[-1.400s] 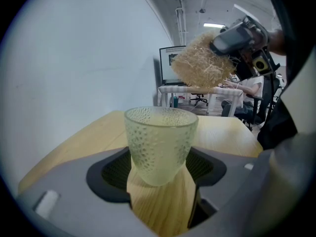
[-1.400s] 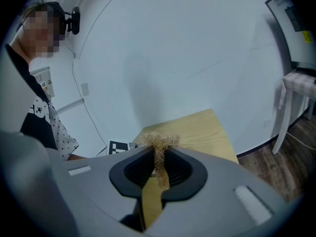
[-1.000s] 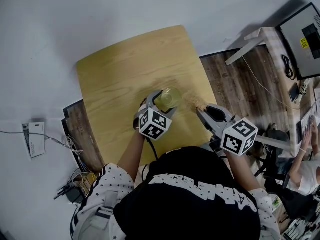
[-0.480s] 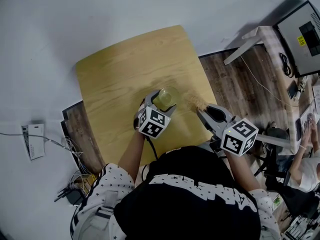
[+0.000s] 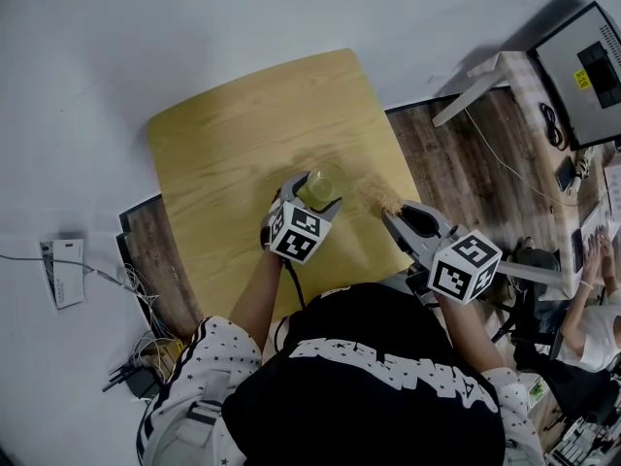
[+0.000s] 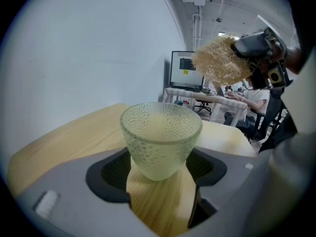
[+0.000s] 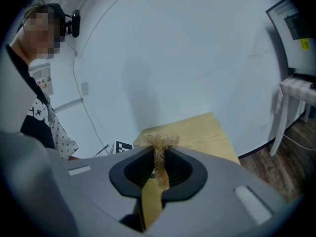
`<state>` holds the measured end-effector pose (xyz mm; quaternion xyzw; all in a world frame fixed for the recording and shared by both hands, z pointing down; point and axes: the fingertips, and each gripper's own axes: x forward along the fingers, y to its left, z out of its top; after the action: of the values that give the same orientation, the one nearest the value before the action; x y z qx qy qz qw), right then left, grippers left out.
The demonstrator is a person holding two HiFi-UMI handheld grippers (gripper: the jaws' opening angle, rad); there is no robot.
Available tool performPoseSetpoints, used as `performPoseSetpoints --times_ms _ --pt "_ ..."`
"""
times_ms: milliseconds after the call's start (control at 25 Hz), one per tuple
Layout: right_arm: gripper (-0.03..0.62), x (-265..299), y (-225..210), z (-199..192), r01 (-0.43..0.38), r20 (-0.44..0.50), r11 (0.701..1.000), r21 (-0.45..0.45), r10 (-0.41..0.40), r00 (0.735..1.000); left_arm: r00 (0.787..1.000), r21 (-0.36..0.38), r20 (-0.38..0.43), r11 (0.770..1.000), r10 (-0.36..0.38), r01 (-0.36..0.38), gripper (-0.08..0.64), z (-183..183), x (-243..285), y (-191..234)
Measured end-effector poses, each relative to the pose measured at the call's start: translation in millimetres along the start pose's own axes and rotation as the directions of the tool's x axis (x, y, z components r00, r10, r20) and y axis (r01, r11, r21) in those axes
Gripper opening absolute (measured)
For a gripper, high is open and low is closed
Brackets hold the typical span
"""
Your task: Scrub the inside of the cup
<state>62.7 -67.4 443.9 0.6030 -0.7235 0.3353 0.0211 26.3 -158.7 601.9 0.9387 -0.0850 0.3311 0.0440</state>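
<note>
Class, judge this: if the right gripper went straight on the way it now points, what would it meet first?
Probably the wooden table, not the cup. The right gripper, shut on the scrubber, aims across bare tabletop toward the wall; height is unclear, so it may pass over.

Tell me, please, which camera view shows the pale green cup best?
The left gripper view: the cup fills its centre, rim and dimpled wall clear between the jaws. The head view shows it small, from above. The right gripper view does not show it.

Monitor (image 5: 585, 81) on white desk (image 5: 519, 71); cables (image 5: 146, 343) on floor
</note>
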Motion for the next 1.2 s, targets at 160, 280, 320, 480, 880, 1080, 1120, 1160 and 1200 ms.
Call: performPoseSetpoints --times_ms 160,280,320,480,880,1080,1120,1160,1200 --pt "0.055 -1 4 1 -0.009 0.003 1.000 -0.006 0.009 1.000 1.000 -0.017 0.002 1.000 0.007 -0.007 0.351 -1 -3 2" --pt "0.057 -2 4 0 -0.020 0.003 1.000 -0.012 0.020 1.000 1.000 -0.037 0.008 0.999 0.011 -0.011 0.353 -1 -5 2" --pt "0.057 -2 5 1 -0.024 0.001 1.000 -0.016 0.025 1.000 1.000 -0.043 0.006 0.999 0.015 -0.015 0.353 -2 -6 2" --pt "0.057 -1 6 5 -0.050 0.008 0.998 -0.032 0.050 0.999 0.999 -0.069 0.010 0.997 0.039 -0.038 0.354 -4 -17 2" --pt "0.057 4 0 9 -0.137 0.007 0.988 -0.065 0.138 0.990 0.977 -0.246 0.070 0.953 0.201 -0.178 0.325 -9 -57 -6" --pt "0.057 3 2 12 -0.180 0.008 0.979 -0.097 0.181 0.983 0.945 -0.313 0.112 0.914 0.306 -0.259 0.189 -4 -79 -3" --pt "0.057 3 3 13 -0.189 0.007 0.976 -0.103 0.191 0.982 0.940 -0.322 0.118 0.908 0.319 -0.268 0.187 -3 -83 -3" --pt "0.058 3 3 14 -0.198 0.008 0.974 -0.109 0.200 0.980 0.934 -0.326 0.121 0.902 0.336 -0.282 0.179 -2 -87 -2" --pt "0.058 2 3 15 -0.206 0.010 0.972 -0.112 0.209 0.978 0.927 -0.326 0.121 0.897 0.354 -0.300 0.159 0 -92 -1"
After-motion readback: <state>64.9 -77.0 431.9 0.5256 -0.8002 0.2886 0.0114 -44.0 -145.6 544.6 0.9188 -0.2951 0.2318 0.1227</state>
